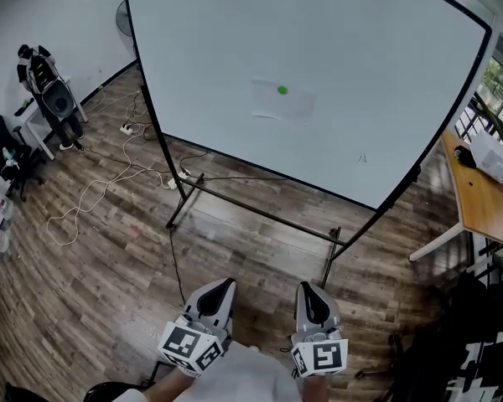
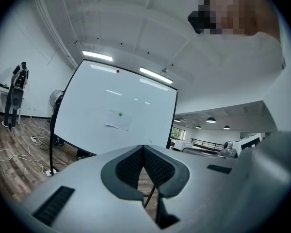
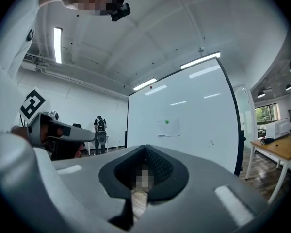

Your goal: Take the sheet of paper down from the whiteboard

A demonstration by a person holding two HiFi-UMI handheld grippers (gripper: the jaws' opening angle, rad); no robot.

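Note:
A white sheet of paper [image 1: 282, 100] hangs near the middle of the large whiteboard [image 1: 218, 40], pinned by a green round magnet [image 1: 282, 90]. Both grippers are low in the head view, well short of the board and side by side. My left gripper [image 1: 227, 282] is shut with nothing in it, and so is my right gripper [image 1: 304, 286]. In the left gripper view the paper [image 2: 119, 120] shows far ahead above the closed jaws of the left gripper [image 2: 143, 147]. In the right gripper view the paper [image 3: 168, 128] lies beyond the right gripper [image 3: 145, 146].
The whiteboard stands on a black frame with feet [image 1: 178, 218] on the wood floor. White cables [image 1: 101, 182] trail at the left near a speaker stand [image 1: 57, 99]. A wooden table [image 1: 478, 195] with a white device stands at the right.

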